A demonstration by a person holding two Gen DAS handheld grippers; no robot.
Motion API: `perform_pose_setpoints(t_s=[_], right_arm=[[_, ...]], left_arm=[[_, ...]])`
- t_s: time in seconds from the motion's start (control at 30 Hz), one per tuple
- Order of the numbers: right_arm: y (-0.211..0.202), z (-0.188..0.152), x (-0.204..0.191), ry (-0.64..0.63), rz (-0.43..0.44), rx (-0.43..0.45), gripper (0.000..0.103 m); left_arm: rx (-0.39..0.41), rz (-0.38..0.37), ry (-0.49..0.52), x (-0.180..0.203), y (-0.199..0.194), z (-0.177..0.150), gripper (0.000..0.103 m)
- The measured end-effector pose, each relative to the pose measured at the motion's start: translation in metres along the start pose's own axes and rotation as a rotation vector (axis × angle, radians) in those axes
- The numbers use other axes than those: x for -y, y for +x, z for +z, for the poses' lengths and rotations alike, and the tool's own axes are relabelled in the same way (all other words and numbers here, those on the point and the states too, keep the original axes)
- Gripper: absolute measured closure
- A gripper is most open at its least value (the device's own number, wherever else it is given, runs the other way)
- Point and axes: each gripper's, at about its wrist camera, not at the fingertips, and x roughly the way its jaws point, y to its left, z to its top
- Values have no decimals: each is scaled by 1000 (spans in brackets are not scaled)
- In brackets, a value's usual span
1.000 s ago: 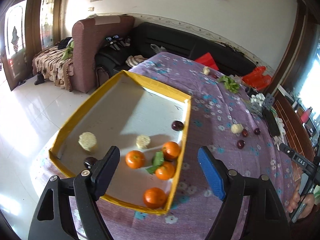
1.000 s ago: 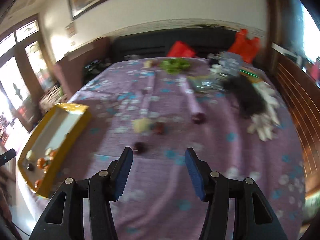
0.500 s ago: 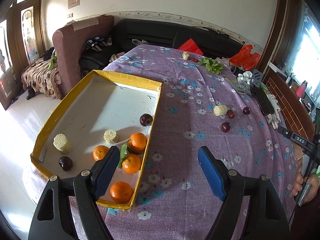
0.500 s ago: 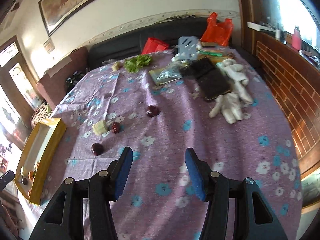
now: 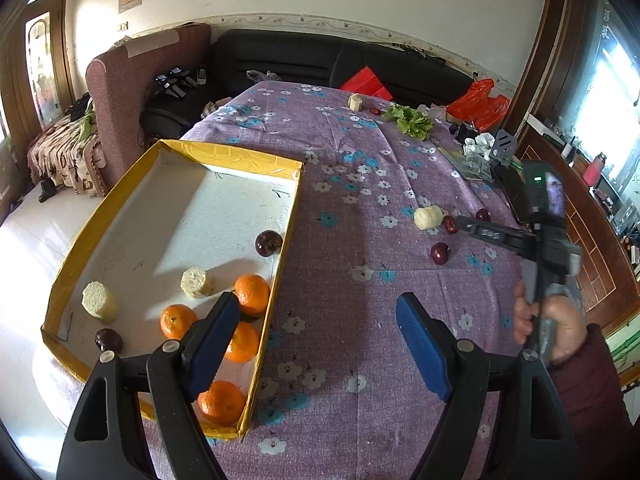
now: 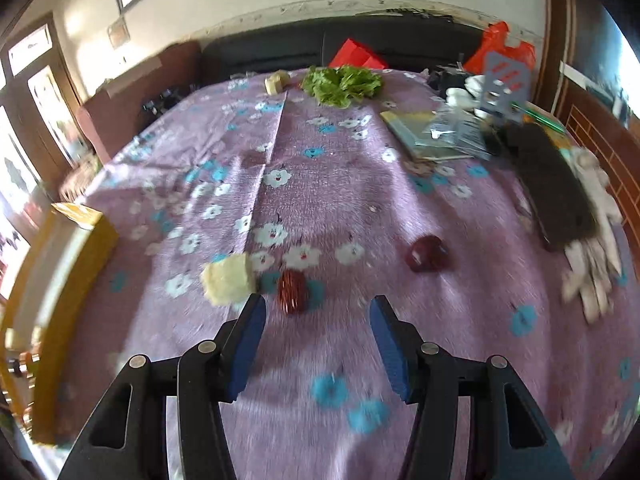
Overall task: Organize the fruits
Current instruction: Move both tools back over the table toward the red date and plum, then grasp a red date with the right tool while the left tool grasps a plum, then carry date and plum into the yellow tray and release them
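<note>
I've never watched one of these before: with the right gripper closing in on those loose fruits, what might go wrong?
The right gripper is open, and the red fruit lies close to the pale chunk, so the fingers could nudge the chunk or catch both. The round plum might roll on the cloth if bumped. The right view is motion-blurred, so aim may be off. Near the box, the left gripper hangs over the oranges.

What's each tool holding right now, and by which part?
Nothing. The left tool is open and empty above the purple floral tablecloth; the right tool is open and empty, near the small dark red fruit.
</note>
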Motion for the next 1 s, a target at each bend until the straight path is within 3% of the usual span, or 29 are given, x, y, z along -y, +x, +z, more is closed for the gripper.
perform_pose_setpoints(t_s=[0.13,0.17,0.23,0.6,0.9,0.93,1.0], right_arm=[[29,4,-6,-19,-17,-47,54],[28,4,-8,-32,-32,-19,59],[28,3,-8,-38,-37,-11,82],[-21,-24,24,42,26,76,82],[-14,-27,57,167,153,49,82],[-13,-27,58,170,161,46,82],[-13,-27,57,172,175,44,82]], left_arm=[[-19,-21,-3,3,14,11,23],[-24,-24,-1,5,18,12,23],[-43,-29,4,12,31,16,23],[-144,-116,190,101,126,20,23],[-111,-105,368,153,176,19,25],[-120,-107,380,157,180,18,27],[-142,-103,390,161,187,15,64]])
